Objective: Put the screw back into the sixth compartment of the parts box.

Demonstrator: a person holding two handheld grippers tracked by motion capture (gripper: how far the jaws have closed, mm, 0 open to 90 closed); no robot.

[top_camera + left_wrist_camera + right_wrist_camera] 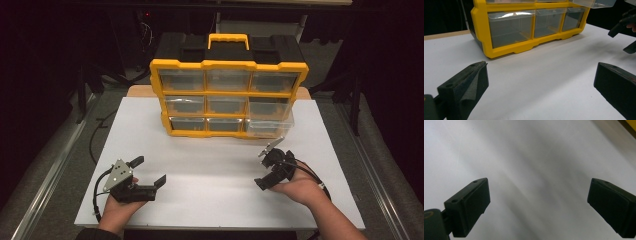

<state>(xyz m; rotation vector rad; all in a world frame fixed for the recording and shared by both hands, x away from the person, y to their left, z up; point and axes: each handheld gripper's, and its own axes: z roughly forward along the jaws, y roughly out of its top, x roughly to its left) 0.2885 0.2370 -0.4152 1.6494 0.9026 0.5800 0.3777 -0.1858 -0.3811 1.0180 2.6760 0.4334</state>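
White board (pixel 220 165) is covering the middle of the table, and its bare surface is giving both hands wide room between the near edge and the organiser. Its left and right edges are running beside grey table strips, and a strip of bare wood is showing behind its far edge.

A yellow-framed organiser (pixel 228 98) with a black body and a yellow carry handle is standing upright near the far edge of the board, three rows of three clear drawers facing the person. The bottom right drawer (pixel 267 126) is sticking out past the frame towards the right gripper, while the other drawers are sitting flush.

The left gripper (pixel 149 172) is resting low at the near left of the board, well apart from the organiser, its jaws spread wide with nothing between them; in the left gripper view only white board is lying between the pads.

The right gripper (pixel 265 169) is sitting at the near right, in front of the protruding drawer but apart from it, its jaws also released and empty over blurred white surface in its own view.

No brand, label or readable writing is showing on the organiser or the drawers.
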